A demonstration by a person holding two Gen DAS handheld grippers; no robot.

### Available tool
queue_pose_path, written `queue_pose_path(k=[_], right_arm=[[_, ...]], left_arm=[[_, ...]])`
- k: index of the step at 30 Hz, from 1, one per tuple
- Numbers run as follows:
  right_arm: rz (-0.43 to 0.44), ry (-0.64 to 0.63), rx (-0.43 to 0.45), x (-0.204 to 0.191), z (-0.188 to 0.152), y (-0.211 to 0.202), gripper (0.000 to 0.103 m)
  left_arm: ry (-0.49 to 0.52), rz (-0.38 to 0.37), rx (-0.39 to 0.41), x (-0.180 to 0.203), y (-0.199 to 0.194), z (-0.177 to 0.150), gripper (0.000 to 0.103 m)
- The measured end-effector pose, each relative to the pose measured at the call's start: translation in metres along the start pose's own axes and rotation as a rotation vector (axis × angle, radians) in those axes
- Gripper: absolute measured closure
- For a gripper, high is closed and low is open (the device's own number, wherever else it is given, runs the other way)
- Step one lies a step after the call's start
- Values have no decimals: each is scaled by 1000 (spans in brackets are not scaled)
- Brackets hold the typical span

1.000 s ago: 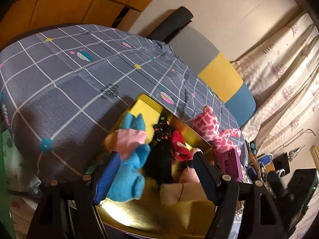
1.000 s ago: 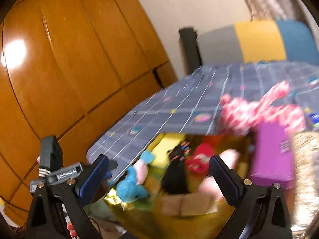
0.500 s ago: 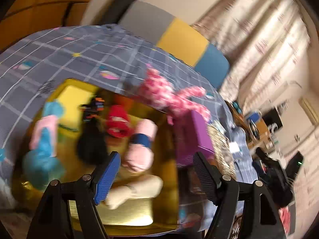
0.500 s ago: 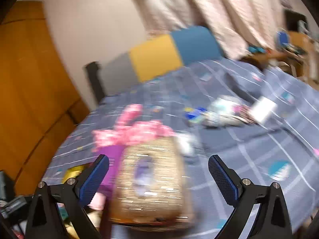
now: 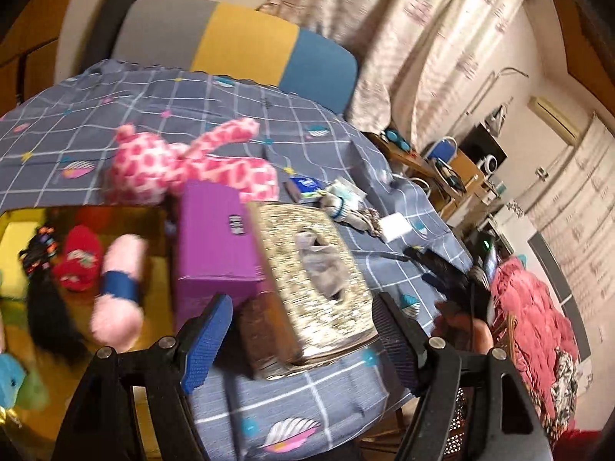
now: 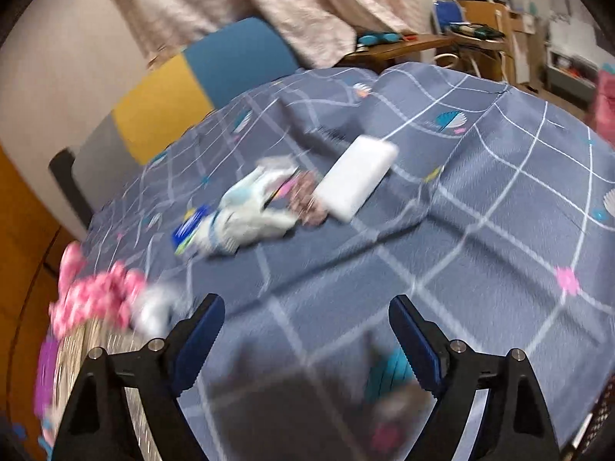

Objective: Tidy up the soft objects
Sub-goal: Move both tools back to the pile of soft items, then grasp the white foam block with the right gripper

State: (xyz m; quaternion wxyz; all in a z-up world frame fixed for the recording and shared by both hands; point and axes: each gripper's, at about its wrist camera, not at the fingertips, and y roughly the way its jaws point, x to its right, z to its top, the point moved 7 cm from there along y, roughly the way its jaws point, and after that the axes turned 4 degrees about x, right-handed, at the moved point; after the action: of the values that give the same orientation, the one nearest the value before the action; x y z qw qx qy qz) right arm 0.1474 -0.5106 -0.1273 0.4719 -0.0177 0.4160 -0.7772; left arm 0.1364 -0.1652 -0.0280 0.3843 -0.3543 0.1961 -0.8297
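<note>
Left gripper [image 5: 301,340]: jaws spread wide, nothing between the pads; it hangs over the near end of the glittery tissue box [image 5: 315,280].
Right gripper [image 6: 305,340]: jaws apart and empty, just closing a little from their widest; only blurred bedspread [image 6: 480,230] shows between the blue pads [image 6: 200,349].
Gold tray [image 5: 153,265]: at 9 o'clock in the left wrist view, cut off by the frame edge. It holds a red plush [image 5: 78,263], a pink roll with a blue band [image 5: 119,288], a black furry shape [image 5: 50,319] and a blue plush [image 5: 11,378], the last only partly in frame.
Pink spotted plush [image 5: 184,169]: lies on the bedspread at 11 o'clock, just beyond the tray and the purple box [image 5: 215,246]; in the right wrist view it is a smear at 8 o'clock.
Purple box: stands between tray and tissue box, touching both as far as can be seen.
Small clutter: a white and pale-blue soft bundle [image 6: 250,211] lies just beside a white flat block [image 6: 357,182] at 12 o'clock from the right claw; motion blur hides what the bundle is.
Person: a bit of hand [image 5: 465,326] shows at 3 o'clock behind the left gripper's right finger, mostly hidden.
Background: headboard [image 5: 246,50] and curtains [image 5: 403,38], soft with blur.
</note>
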Motion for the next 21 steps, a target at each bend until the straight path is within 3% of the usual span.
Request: queue_pose_path(k=[7,15,16,19,21], right_arm=[[-102,99,41,21,70,62,16],[-254,168,-50,34,104,134,21],[-274,145,-58,34,104,138,24],[-299,55,-103,34,101,153,52],[-257,51,-94,40,100,150,58]], left_arm=[[54,7,-23,33,25,16,27],[124,21,-27,63,42,41,27],[127,22,-28,65,45,43,27],[136,23,-40,75,56,52,27],[131,12,-48,84,65,57,27]])
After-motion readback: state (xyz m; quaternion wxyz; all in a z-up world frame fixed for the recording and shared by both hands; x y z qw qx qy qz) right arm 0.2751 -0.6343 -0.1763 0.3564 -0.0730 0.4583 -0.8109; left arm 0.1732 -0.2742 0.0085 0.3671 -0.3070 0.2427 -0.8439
